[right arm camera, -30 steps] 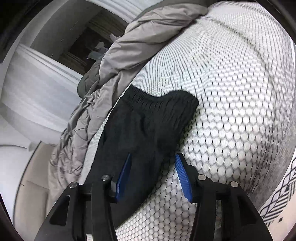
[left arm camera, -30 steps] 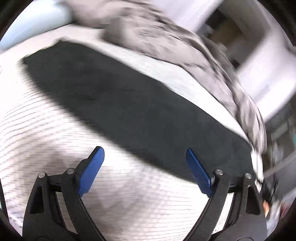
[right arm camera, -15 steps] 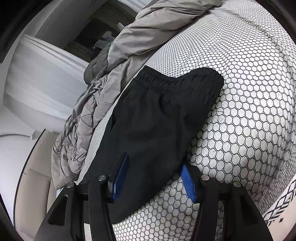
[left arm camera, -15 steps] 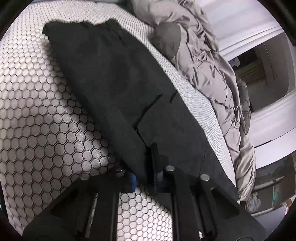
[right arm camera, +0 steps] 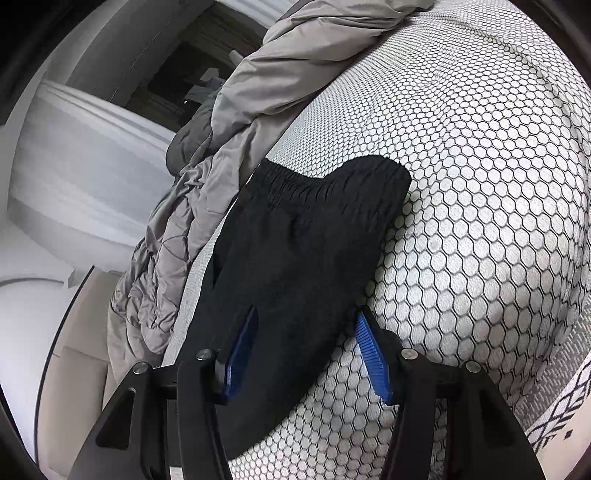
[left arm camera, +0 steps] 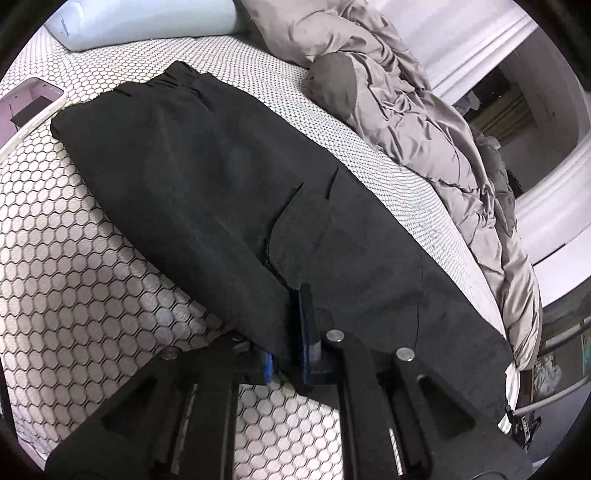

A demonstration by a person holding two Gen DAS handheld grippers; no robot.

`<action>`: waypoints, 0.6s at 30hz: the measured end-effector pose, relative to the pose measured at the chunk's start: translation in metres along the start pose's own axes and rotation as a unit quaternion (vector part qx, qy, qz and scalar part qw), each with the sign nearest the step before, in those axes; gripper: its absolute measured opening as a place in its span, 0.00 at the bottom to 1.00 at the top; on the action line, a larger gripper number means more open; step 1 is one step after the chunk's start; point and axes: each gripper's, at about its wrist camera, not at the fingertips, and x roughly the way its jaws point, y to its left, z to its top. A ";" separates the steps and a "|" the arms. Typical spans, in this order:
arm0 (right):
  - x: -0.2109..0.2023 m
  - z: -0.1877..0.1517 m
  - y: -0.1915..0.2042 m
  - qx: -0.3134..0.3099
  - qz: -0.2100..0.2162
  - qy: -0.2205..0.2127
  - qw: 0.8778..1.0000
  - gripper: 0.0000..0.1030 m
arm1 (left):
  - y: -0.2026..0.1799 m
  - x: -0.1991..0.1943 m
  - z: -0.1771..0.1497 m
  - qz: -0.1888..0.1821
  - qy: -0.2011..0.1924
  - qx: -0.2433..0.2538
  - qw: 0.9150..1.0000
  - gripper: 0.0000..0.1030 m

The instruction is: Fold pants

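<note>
Black pants (left arm camera: pixel 203 177) lie lengthwise on a honeycomb-patterned bed sheet (left arm camera: pixel 74 258), their elastic waistband at the far end. My left gripper (left arm camera: pixel 291 306) is shut on a fold of the pants' near edge, and dark cloth covers most of its left pad. In the right wrist view the pants (right arm camera: pixel 306 240) run away from me to the gathered waistband. My right gripper (right arm camera: pixel 307 314) stands open low over them, its left pad on the cloth and its right pad at the cloth's right edge.
A crumpled grey duvet (left arm camera: pixel 424 122) is heaped along the far side of the pants, also in the right wrist view as the duvet (right arm camera: pixel 258 74). A pale bolster (left arm camera: pixel 147 18) and a white-rimmed pinkish object (left arm camera: pixel 26 103) lie beyond the waistband. The sheet (right arm camera: pixel 480 184) drops off at the right.
The left gripper went from wide open above the sheet to shut on the pants' near edge, then shifted along with the cloth. The right gripper edged slightly nearer the pants.
</note>
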 end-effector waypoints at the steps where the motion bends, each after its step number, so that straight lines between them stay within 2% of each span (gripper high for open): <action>1: 0.003 0.005 0.002 -0.003 -0.003 -0.004 1.000 0.53 | 0.000 0.002 0.001 0.000 -0.001 -0.002 1.000 0.06; 2: 0.006 0.009 0.003 -0.003 -0.005 -0.011 1.000 0.52 | -0.001 0.003 0.003 0.001 -0.002 -0.003 1.000 0.06; 3: 0.009 0.014 0.003 -0.001 -0.008 -0.020 1.000 0.40 | -0.002 0.003 0.003 0.002 -0.002 -0.004 1.000 0.06; 4: 0.014 0.017 0.002 -0.001 -0.024 -0.020 1.000 0.19 | -0.003 0.005 0.004 0.002 -0.001 -0.004 1.000 0.06; 5: 0.016 0.018 0.002 -0.002 -0.031 -0.019 0.999 0.09 | -0.004 0.003 0.003 0.002 -0.003 -0.004 1.000 0.06; 7: 0.004 0.017 0.002 0.000 -0.014 -0.042 0.999 0.01 | -0.006 0.000 0.002 -0.007 -0.003 0.001 1.000 0.08; 9: -0.019 0.013 0.007 -0.013 -0.005 -0.080 0.997 0.01 | -0.007 0.000 0.001 -0.009 0.003 0.014 1.000 0.15; 11: -0.029 0.010 0.004 -0.024 -0.031 -0.092 0.995 0.01 | -0.005 0.004 0.001 0.006 0.012 0.021 1.000 0.26; 13: -0.016 0.012 -0.012 -0.002 -0.080 -0.058 0.995 0.05 | -0.002 0.006 0.002 0.013 0.018 0.018 1.000 0.30; 14: -0.011 0.013 -0.020 0.020 -0.080 -0.042 0.996 0.06 | 0.000 0.002 0.003 0.015 0.013 0.014 1.000 0.36; 15: -0.011 0.014 -0.027 0.044 -0.064 -0.038 0.996 0.08 | 0.002 -0.003 0.004 0.019 0.003 0.009 1.000 0.48; 17: -0.017 0.015 -0.029 0.055 -0.049 -0.048 0.996 0.18 | 0.005 -0.015 0.006 0.044 -0.021 0.005 0.999 0.58; 18: -0.021 0.015 -0.027 0.052 -0.055 -0.058 0.995 0.26 | 0.008 -0.022 0.006 0.064 -0.037 0.005 0.997 0.58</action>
